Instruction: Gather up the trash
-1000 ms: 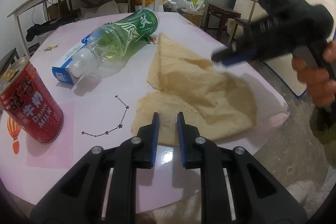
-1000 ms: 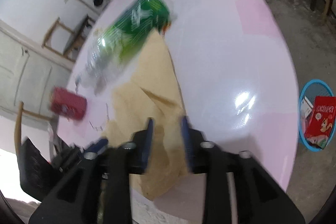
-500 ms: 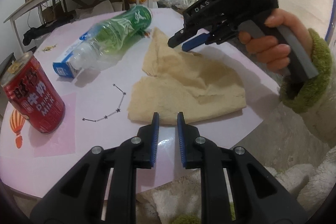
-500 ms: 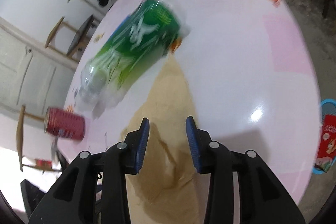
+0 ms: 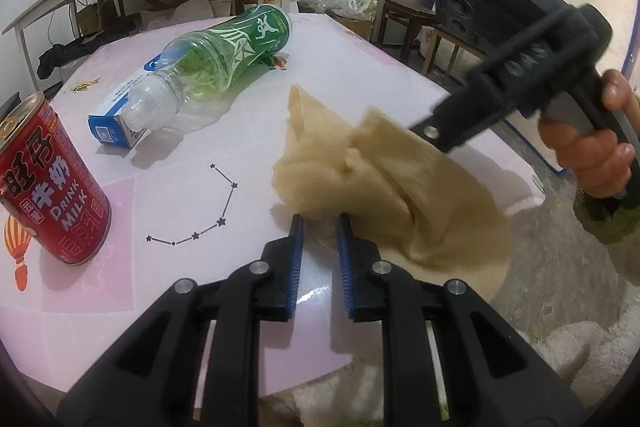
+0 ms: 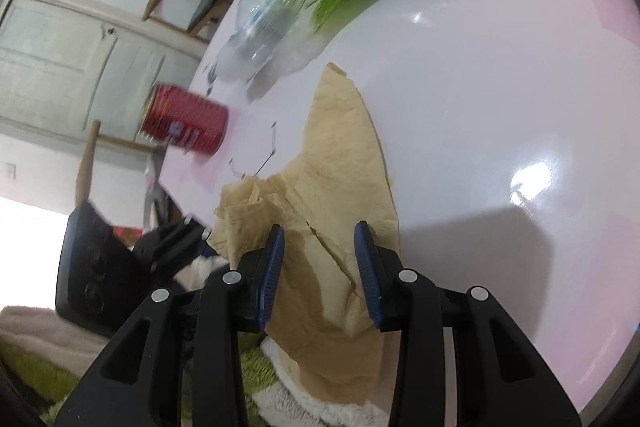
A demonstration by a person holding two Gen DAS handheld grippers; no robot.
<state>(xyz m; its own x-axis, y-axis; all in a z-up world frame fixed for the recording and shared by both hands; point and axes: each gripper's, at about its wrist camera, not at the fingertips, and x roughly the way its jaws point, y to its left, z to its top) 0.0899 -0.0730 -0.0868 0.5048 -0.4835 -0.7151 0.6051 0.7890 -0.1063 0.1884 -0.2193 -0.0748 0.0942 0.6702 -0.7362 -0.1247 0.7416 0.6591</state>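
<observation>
In the right wrist view, the right gripper (image 6: pixel 319 259) sits at the lower middle of the frame with its jaws moderately apart, their blue pads straddling a crumpled tan paper napkin (image 6: pixel 340 179). The paper lies between the pads, but they do not appear to press on it yet. The jaws have just been opening slightly, with the napkin between them.

In the left wrist view, the left gripper (image 5: pixel 319 259) is at the bottom centre, its jaws narrow and empty, their tips just beside the near edge of the same napkin (image 5: pixel 384 187).

The napkin lies at the near right edge of the pale pink surface (image 5: pixel 360 67), partly hanging over it, bunched into raised folds in the middle. It looks thin, soft and very light. It should crush easily and might tear or slip out if caught by a single layer, so a raised fold or bunched ridge seems the best place to take hold.

Further out, toward the upper left of the left wrist view, a green-labelled plastic bottle (image 5: pixel 224 55) lies on its side, its neck resting on a small blue and white carton (image 5: pixel 116 127). A red drink can (image 5: pixel 48 183) stands upright at the far left. A person's hand (image 5: pixel 588 155) holds the right gripper's handle at the right edge.
</observation>
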